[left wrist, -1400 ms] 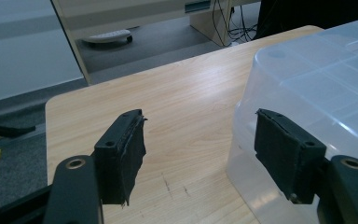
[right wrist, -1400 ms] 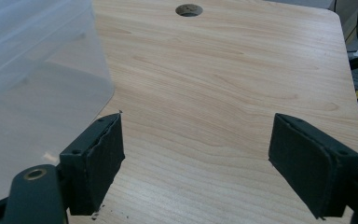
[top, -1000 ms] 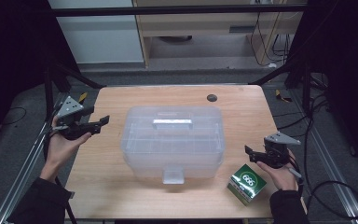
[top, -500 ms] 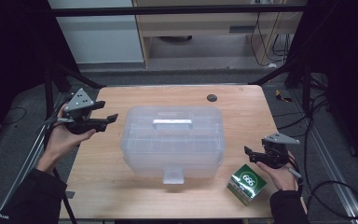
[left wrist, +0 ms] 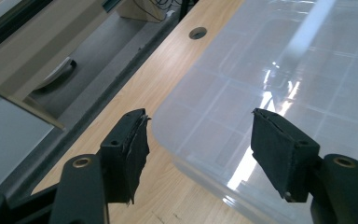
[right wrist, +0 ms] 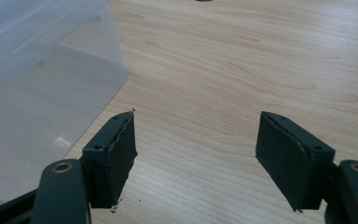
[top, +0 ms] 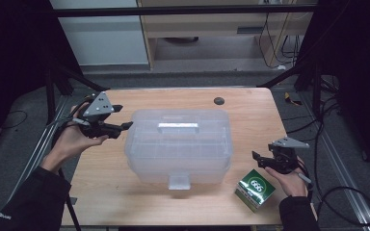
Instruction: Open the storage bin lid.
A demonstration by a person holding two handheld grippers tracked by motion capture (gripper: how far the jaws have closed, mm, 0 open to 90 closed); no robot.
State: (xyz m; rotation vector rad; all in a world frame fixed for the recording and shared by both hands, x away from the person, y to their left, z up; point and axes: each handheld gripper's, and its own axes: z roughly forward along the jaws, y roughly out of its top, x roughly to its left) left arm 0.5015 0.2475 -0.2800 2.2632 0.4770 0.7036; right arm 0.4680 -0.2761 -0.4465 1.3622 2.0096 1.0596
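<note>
We see a translucent plastic storage box (top: pixel 179 147), lid shut, frame centre, front latch toward bottom | a green carton (top: pixel 255 189), lower right, well apart from it.

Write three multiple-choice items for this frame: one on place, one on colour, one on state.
1. Where does the small carton sit?
A. on the bin's lid
B. on the table's near right corner
C. by the table's far edge

2. What colour is the carton?
A. green
B. red
C. blue

3. How is the left tool set?
A. shut on the bin's lid
B. shut on nothing
C. open

Key: 1 B, it lies beside the right tool, apart from the clear plastic bin. 2 A, its faces are green with white print. 3 C, its jaws stand apart above the bin's corner.
</note>
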